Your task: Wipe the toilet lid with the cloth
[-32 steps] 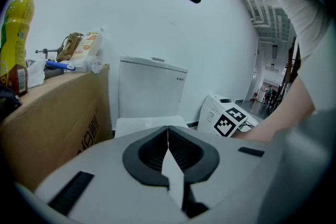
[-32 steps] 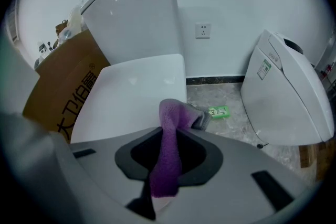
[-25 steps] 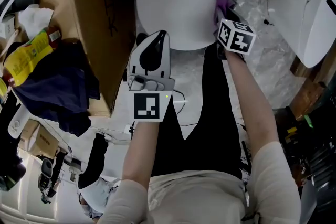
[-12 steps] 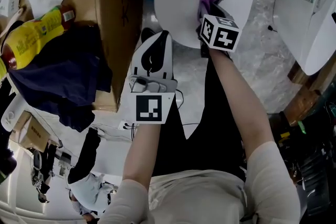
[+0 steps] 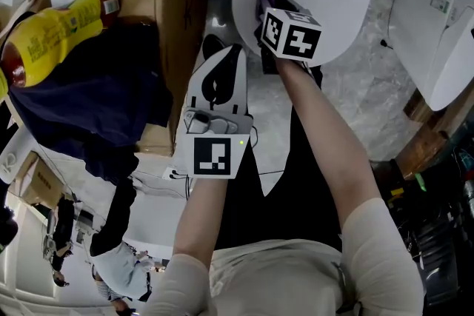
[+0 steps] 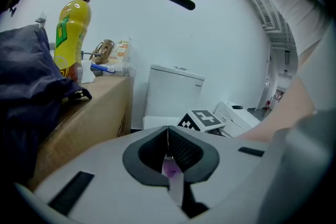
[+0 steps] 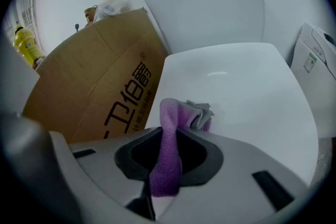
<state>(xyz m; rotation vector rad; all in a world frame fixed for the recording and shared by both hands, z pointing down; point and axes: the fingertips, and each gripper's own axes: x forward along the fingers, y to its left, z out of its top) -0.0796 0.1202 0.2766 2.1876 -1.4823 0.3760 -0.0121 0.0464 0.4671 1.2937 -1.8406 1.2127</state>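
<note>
- Purple cloth (image 7: 169, 128) is pinched between the pads of the right gripper (image 5: 274, 7). A bunched tuft sticks out past the tips and sits down on the white toilet lid (image 7: 247, 97), near the lid's left edge, on the side facing the cardboard box (image 7: 105, 76).
- Over by the lid's front-left corner hangs the left gripper (image 6: 168, 136), jaws pressed together on nothing and clear of the toilet.
- I'd say the wipe is under way. The broad middle, the right side and the stretch back toward the cistern (image 7: 210, 2) all lie ahead of the cloth.
- Only a narrow strip of fabric is clamped, so a firm pinch matters. Drag on the plastic could pull the cloth loose.
- Tilting the gripper so the tuft lies flatter would put more fabric on the surface and hold the hard jaw tips off it.
- Overlapping passes that follow the rounded rim look the best way to leave no strip unwiped.
- That box stands just beside the left rim, and a wide sweep there could catch the cloth on the cardboard.
</note>
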